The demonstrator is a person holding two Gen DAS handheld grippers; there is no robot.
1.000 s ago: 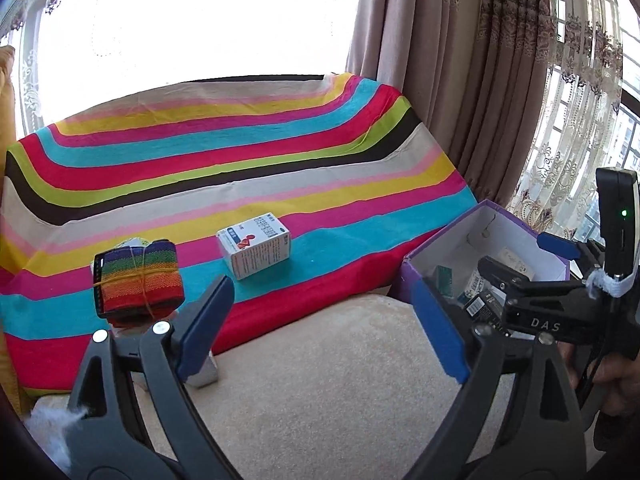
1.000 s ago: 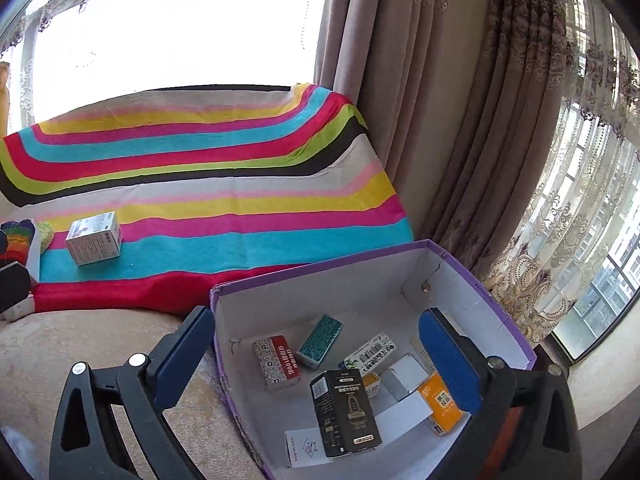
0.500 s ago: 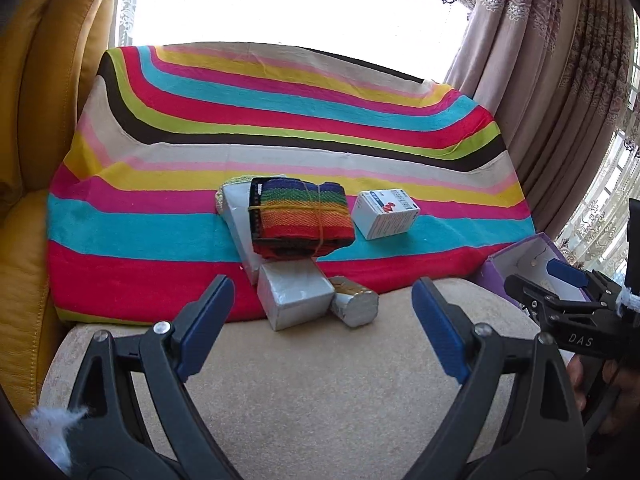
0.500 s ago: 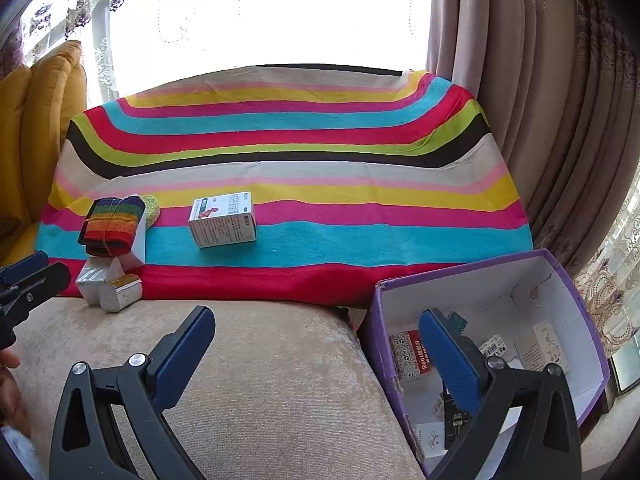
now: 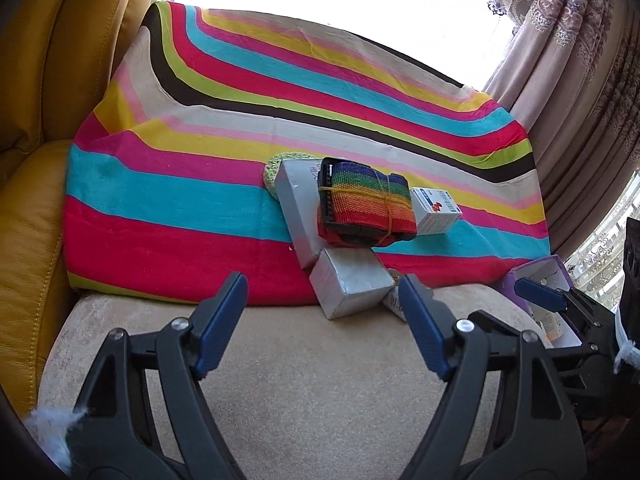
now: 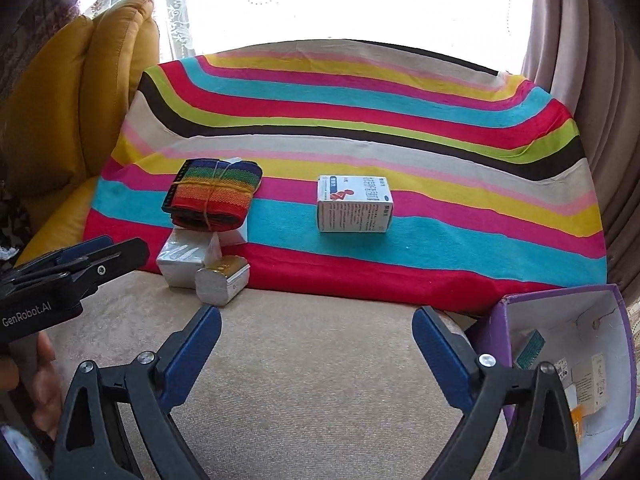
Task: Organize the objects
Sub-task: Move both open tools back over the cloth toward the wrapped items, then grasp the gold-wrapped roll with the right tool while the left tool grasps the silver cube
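Note:
A rainbow strap bundle (image 5: 364,208) (image 6: 214,196) lies on a long silver box (image 5: 298,208). In front of them sit a smaller silver box (image 5: 350,282) (image 6: 182,260) and a small gold-topped packet (image 6: 222,278). To the right, a white medicine box (image 5: 436,212) (image 6: 354,204) stands alone on the striped cloth (image 6: 440,240). My left gripper (image 5: 322,292) hovers just short of the silver box, jaws closing with nothing between them. Over the beige cushion, my right gripper (image 6: 318,316) has its jaws closing on nothing, facing the medicine box from a distance.
A purple box (image 6: 568,320) holding several small packages stands at the right. A yellow leather armrest (image 5: 40,160) rises on the left and curtains (image 5: 580,80) hang on the right. A green knitted piece (image 5: 274,168) peeks from behind the long silver box.
Both views swung left, away from the purple box and toward the pile of boxes. The left gripper came closer to the silver box. Both pairs of jaws narrowed a little.

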